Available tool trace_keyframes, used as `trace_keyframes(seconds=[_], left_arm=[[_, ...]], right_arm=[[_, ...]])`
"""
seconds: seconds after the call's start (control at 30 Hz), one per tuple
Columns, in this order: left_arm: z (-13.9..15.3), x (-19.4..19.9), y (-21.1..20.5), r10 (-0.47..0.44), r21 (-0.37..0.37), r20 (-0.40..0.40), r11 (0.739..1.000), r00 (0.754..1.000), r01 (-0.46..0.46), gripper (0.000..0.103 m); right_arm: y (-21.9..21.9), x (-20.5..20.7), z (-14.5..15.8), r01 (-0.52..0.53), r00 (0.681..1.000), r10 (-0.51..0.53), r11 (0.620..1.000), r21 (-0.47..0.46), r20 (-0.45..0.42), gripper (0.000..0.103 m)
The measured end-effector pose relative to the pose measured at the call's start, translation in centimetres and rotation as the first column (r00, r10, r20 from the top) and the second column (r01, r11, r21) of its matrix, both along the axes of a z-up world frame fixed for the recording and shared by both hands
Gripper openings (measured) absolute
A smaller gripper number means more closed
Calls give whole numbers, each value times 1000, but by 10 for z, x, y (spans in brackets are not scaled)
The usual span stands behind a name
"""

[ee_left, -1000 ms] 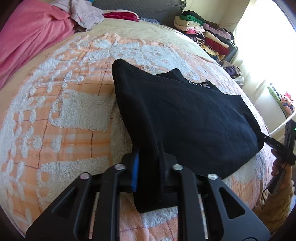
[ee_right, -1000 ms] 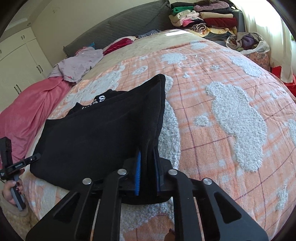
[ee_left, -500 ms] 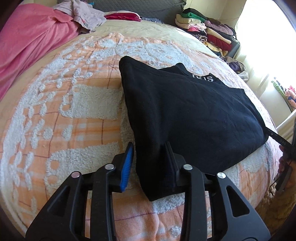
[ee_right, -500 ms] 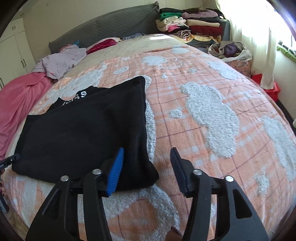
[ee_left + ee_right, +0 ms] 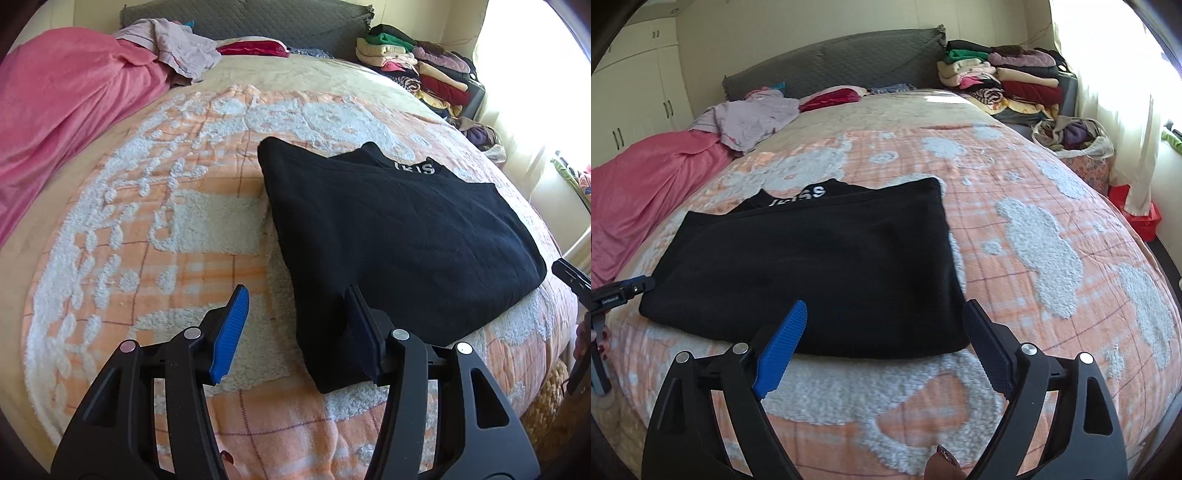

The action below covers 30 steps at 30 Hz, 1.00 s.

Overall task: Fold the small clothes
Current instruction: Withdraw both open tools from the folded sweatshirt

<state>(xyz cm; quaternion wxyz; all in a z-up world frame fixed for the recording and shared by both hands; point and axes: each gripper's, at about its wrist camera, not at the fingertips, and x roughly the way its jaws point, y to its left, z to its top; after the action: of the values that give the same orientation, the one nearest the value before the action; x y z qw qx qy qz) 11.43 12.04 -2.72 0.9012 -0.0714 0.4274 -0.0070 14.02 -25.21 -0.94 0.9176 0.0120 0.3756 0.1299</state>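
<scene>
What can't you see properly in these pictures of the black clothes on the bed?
- Folded black garment: its white lettering is partly tucked under a fold in both wrist views, so the word is unreadable.
- Left gripper: in the left wrist view, its right finger hides some of the garment's near corner.
- Stacked folded clothes: too small to count in the right wrist view.
- Bed's front edge: cut off behind the right gripper.

Black garment (image 5: 399, 236) on orange bedspread (image 5: 155, 229)

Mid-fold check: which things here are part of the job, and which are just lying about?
In the job:
black garment
left gripper
right gripper
orange blanket

Lying about:
pink blanket
lilac garment
stacked clothes
bag of clothes
</scene>
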Motion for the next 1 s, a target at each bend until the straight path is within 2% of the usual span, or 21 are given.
trace_keyframes(seconds=[0.07, 0.1, 0.13, 0.17, 0.4, 0.47, 0.57, 0.67, 1.0], left_arm=[[2, -1, 1, 4, 8, 6, 1000, 1000, -4, 49], [3, -2, 2, 6, 11, 8, 1000, 1000, -6, 56], [4, -2, 2, 10, 16, 11, 1000, 1000, -10, 72], [5, -3, 2, 13, 18, 16, 1000, 1000, -13, 73], [11, -5, 7, 23, 24, 32, 999, 999, -24, 75], [12, -5, 9, 27, 26, 36, 999, 999, -28, 76], [13, -7, 11, 41, 32, 41, 999, 998, -42, 88], [15, -8, 14, 53, 38, 47, 998, 997, -55, 93], [18, -9, 29, 108, 29, 47, 994, 993, -109, 93]], right_arm=[[9, -2, 2, -21, 1000, 21, 1000, 2, 5, 85], [15, -4, 4, -33, 999, 33, 999, -4, 8, 85], [19, -5, 5, -43, 999, 43, 999, -6, 11, 85], [23, -5, 5, -53, 999, 53, 999, -8, 13, 85], [62, -9, 8, -139, 990, 139, 990, -21, 20, 86], [75, -10, 10, -168, 985, 169, 985, -27, 25, 94], [92, -12, 12, -200, 979, 202, 979, -38, 35, 94], [109, -15, 14, -229, 972, 231, 972, -49, 44, 94], [161, -23, 16, -328, 940, 335, 940, -91, 67, 96]])
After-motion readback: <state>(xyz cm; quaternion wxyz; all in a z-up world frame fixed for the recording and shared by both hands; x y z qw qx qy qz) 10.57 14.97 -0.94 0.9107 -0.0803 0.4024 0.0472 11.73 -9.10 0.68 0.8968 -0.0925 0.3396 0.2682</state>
